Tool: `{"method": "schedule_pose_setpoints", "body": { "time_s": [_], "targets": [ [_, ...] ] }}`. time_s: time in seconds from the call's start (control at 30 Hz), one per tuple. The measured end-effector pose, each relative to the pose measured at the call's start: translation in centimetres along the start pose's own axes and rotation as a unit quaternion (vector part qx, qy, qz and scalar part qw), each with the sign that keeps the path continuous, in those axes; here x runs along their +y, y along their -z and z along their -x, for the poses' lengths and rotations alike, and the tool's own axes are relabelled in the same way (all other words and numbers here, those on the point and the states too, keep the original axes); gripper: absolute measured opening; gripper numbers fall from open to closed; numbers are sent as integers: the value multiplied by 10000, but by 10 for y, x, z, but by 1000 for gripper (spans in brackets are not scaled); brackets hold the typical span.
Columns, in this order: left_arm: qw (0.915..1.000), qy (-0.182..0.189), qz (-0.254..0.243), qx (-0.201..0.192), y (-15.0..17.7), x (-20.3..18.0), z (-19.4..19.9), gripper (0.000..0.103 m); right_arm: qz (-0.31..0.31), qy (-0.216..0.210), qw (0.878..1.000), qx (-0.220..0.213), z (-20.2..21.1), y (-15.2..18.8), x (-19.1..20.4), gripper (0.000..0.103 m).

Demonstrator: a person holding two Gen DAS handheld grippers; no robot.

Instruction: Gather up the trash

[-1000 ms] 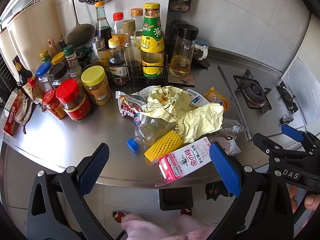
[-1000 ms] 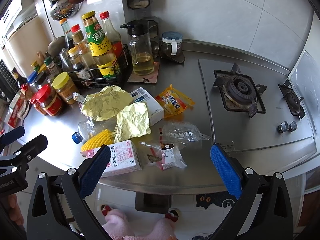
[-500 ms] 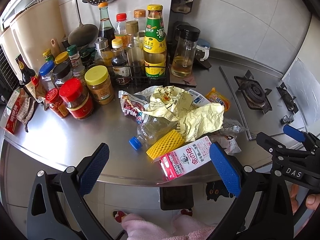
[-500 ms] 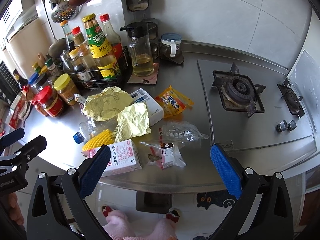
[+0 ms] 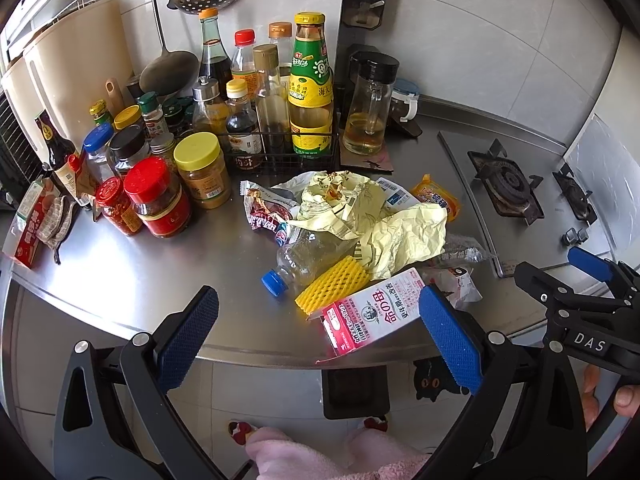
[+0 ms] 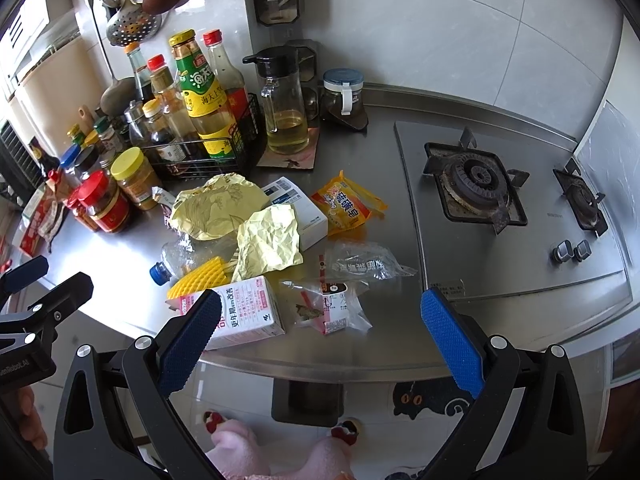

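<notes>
The left claw [image 5: 318, 334] was wide apart and held nothing, and it hung just past the front edge of the steel worktop [image 5: 120, 264]. The right claw [image 6: 320, 336] was wide apart too and held nothing, also out past the front edge. The trash lay in a heap near that front edge, in the middle of the worktop. A pink and white carton [image 5: 372, 314] lay at the very front, close to the edge. Just behind it were a yellow foam net [image 5: 332, 284] and a squashed clear bottle [image 5: 308, 258] with a blue cap. Crumpled yellow paper [image 5: 404, 236] sat on top of the heap. There was bare worktop on the left side, between the heap and the red-lidded jars [image 5: 160, 204]. At the back, a black wire rack of sauce bottles [image 5: 280, 136] stood near the heap. The gas stove [image 6: 476, 188] lay to the right, well apart from the trash. The right view showed more: two clear plastic bags [image 6: 360, 268], an orange snack packet [image 6: 346, 208] and a white box [image 6: 300, 212], with open room between them and the stove. The left view showed a red snack wrapper [image 5: 264, 216] at the left of the heap, which the other view mostly hid.
</notes>
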State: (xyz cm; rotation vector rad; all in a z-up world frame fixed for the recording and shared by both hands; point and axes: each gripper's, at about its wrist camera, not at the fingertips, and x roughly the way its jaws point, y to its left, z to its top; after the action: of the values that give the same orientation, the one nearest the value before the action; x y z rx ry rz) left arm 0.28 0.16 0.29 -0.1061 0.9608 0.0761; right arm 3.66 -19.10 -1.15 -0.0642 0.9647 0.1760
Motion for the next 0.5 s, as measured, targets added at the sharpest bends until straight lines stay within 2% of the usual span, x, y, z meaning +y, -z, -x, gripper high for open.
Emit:
{"method": "schedule_pose_setpoints", "body": {
  "time_s": [0.5],
  "targets": [
    [10000,-27,29,-28,4,2,7,95,28,-88,9999,-40,6,2,1,100]
  ]
}}
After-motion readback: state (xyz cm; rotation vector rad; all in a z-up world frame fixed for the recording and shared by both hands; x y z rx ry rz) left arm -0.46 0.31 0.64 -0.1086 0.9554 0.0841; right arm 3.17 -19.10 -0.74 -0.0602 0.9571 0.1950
